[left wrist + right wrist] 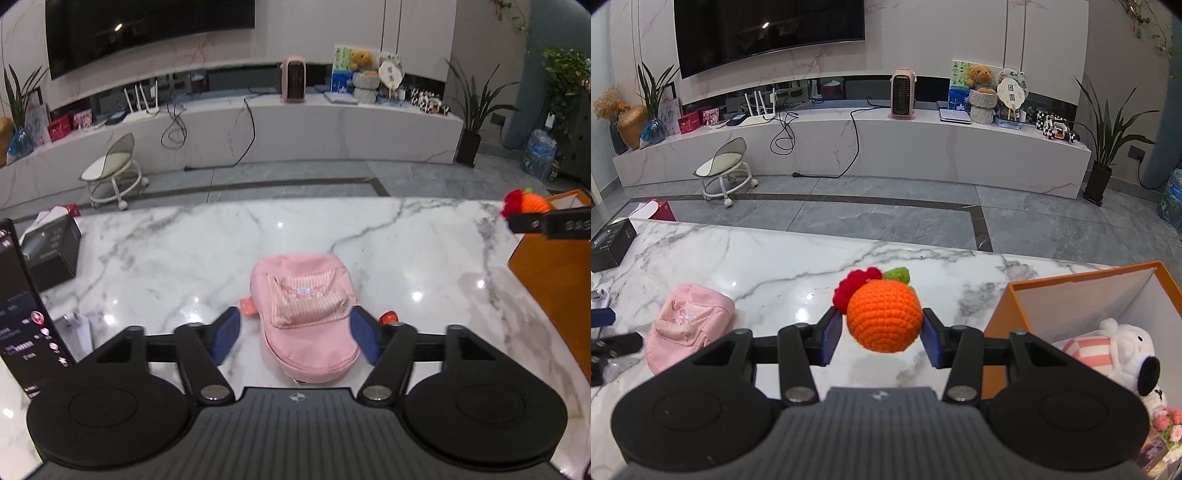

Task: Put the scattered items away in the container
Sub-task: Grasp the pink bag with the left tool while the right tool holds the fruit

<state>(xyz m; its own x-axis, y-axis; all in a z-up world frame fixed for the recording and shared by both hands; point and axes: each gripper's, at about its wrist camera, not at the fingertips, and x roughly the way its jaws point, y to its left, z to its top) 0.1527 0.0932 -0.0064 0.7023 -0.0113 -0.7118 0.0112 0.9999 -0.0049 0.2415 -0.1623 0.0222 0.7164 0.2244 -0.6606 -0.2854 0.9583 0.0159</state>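
Note:
A pink cap (306, 306) lies on the white marble table (166, 258), between the blue pads of my open left gripper (295, 336), which does not grip it. The cap also shows at the left in the right wrist view (687, 325). My right gripper (882, 336) is shut on an orange crocheted fruit (882, 319) with a red flower and green leaf, held above the table just left of the orange box (1082, 277). The fruit and right gripper show at the far right of the left wrist view (528, 203). A white plush toy (1123, 354) lies inside the box.
A black box (51, 251) and a dark phone screen (22, 314) stand at the table's left. A small red item (388, 317) and an orange-pink tag (246, 306) lie beside the cap. Floor, stool and TV bench lie beyond the far edge.

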